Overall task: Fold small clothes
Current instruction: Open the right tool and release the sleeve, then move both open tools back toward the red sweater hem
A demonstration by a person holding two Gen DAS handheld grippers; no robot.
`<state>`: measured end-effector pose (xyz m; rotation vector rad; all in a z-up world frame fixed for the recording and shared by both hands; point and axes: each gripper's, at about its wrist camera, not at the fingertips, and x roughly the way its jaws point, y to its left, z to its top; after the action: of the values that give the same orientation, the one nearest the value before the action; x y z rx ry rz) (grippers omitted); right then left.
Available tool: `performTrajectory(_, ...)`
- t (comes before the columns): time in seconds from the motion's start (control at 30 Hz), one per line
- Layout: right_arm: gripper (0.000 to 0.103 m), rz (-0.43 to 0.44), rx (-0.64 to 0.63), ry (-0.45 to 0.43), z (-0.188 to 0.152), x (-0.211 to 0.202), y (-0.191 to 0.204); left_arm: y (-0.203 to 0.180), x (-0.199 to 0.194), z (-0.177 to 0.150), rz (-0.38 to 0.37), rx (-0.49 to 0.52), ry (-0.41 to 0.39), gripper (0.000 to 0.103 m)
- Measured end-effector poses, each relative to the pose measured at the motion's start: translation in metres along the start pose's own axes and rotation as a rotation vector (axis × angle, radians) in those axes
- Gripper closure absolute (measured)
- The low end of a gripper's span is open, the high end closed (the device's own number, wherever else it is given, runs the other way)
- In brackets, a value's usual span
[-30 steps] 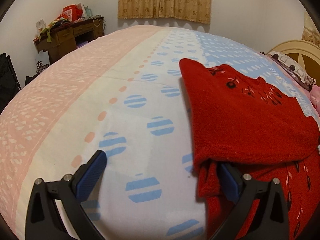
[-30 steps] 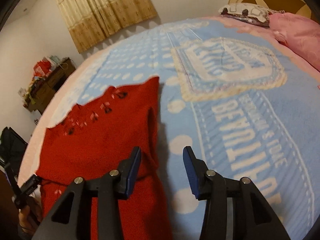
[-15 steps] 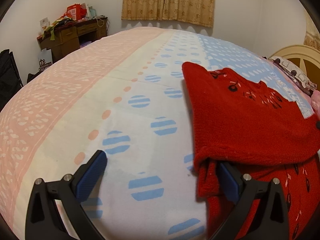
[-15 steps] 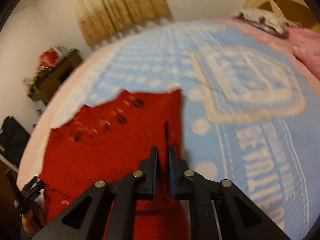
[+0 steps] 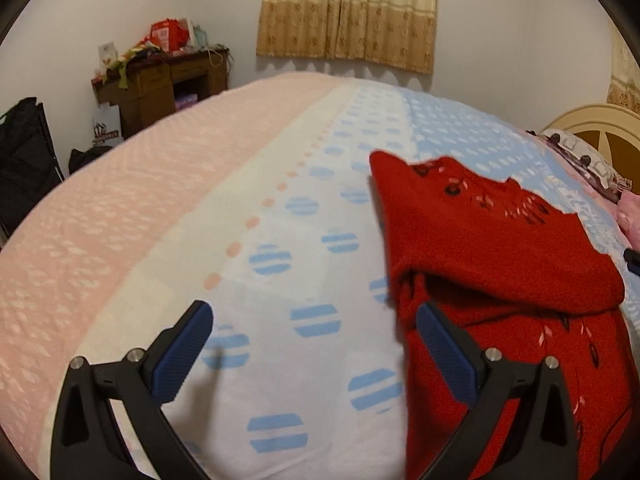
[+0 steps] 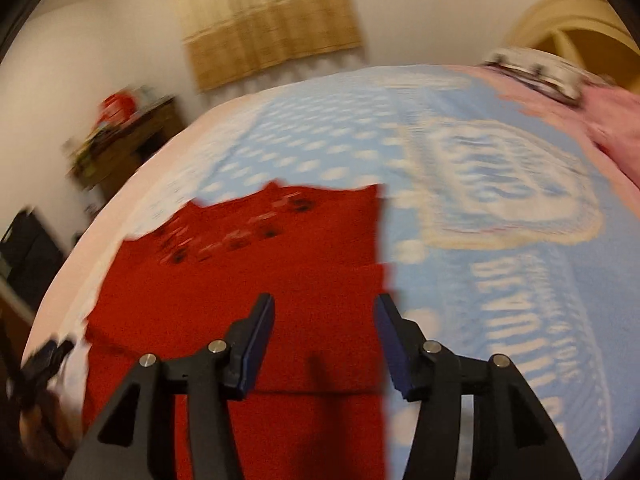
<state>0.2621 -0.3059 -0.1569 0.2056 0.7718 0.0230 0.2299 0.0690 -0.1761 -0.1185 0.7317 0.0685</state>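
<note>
Right wrist view: my right gripper (image 6: 324, 342), jaws just sprung apart and gripping nothing, hangs above the folded red sweater (image 6: 248, 280) on the bedspread (image 6: 500, 280). My left gripper (image 5: 312, 344) gapes wide, empty, at the sweater's edge.

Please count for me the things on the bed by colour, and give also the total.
Red: 1, the folded garment
Pink: 1, the pillow or cloth near the headboard
White with dark pattern: 1, the pillow by the headboard
Total: 3

The bed cover itself, pink, white and blue, is not counted.
</note>
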Motion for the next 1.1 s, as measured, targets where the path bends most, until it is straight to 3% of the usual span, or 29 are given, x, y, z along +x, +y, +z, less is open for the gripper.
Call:
performTrajectory(0.07, 0.05, 0.017, -0.053, 0.023, -0.003, 0.006, 0.018, -0.009, 0.006, 0.008, -0.004, 0.022, 0.01, 0.0)
performTrajectory(0.17, 0.05, 0.051, -0.073, 0.059, -0.007, 0.02, 0.032, -0.026, 0.018, 0.017, 0.05, 0.091, -0.004, 0.0)
performTrajectory(0.3, 0.05, -0.004, -0.026, 0.154, -0.018, 0.046, 0.018, -0.04, 0.049, 0.014, 0.12, 0.181, 0.072, 0.0)
performTrajectory(0.47, 0.05, -0.027, -0.08, 0.156, -0.026, 0.043, 0.018, -0.035, 0.049, 0.01, 0.097, 0.162, 0.071, 0.0)
performTrajectory(1.1, 0.05, -0.043, -0.048, 0.147, -0.064, -0.014, 0.013, -0.034, 0.005, -0.006, 0.036, 0.16, 0.056, 0.0)
